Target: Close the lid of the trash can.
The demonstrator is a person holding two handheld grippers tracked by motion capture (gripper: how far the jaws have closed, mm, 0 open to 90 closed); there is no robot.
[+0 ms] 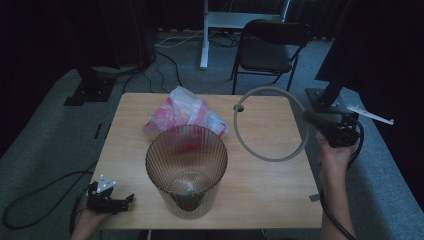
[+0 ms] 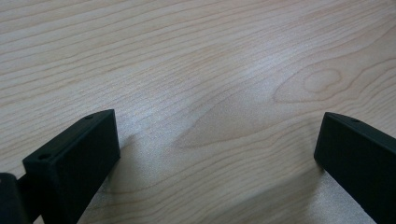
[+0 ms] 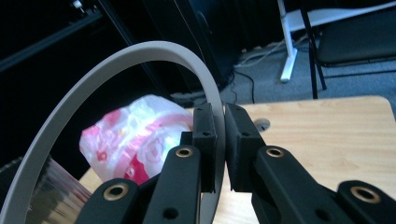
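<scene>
Two claws are at work here, and only one is busy. The right claw (image 3: 219, 140) is pinching the grey ring (image 1: 270, 125) by its rim, the thin band clamped edge-on between the black pads, with most of the hoop arcing away to the claw's left, raised off the counter (image 1: 280, 200). In the high view that hoop hangs tilted, its far edge near a small hole in the counter top. The left claw (image 2: 215, 154) rests spread wide just over bare wood at the near left corner, with nothing between its pads.

Beside the ring, toward the left claw, stands the ribbed bin (image 1: 186, 167), upright and open-mouthed, and just behind it lies the crumpled plastic bag (image 1: 187, 112), pink and white. My guess is that the ring belongs on the bin's rim, likely over the bag.

The grip is the weak point. The pads hold a narrow strip at one spot, so the long free arc can swing or twist in the pinch if the hand turns quickly, and the ring could slip out. Brought down off-centre, the hoop may catch the rim on one side and tip the light, unsteadied bin. The idle left claw is well apart from the bin, too far to brace it.
</scene>
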